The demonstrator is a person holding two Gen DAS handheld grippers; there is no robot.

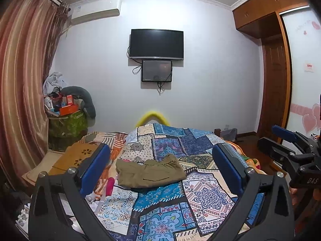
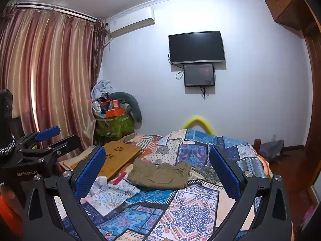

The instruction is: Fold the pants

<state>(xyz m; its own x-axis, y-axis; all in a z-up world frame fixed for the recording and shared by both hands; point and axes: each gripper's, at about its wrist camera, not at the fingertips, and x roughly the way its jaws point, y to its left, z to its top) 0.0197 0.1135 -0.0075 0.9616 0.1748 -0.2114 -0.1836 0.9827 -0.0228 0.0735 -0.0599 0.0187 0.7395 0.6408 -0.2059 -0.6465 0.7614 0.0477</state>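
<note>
Olive-green pants (image 1: 150,172) lie folded into a compact bundle on the patterned bedspread (image 1: 202,196), waistband toward the far side. They also show in the right wrist view (image 2: 160,175). My left gripper (image 1: 160,166) is open and empty, held above the bed with the pants between and beyond its blue pads. My right gripper (image 2: 158,172) is open and empty too, at a similar height. The right gripper appears at the right edge of the left wrist view (image 1: 289,146), and the left gripper at the left edge of the right wrist view (image 2: 52,138).
A wooden lap tray (image 2: 118,156) lies on the bed's left side, with a pink item (image 2: 119,177) and white cloth (image 2: 100,182) near it. A cluttered green bin (image 2: 114,124) stands by the curtain (image 2: 46,76). A wardrobe (image 1: 274,70) stands on the right.
</note>
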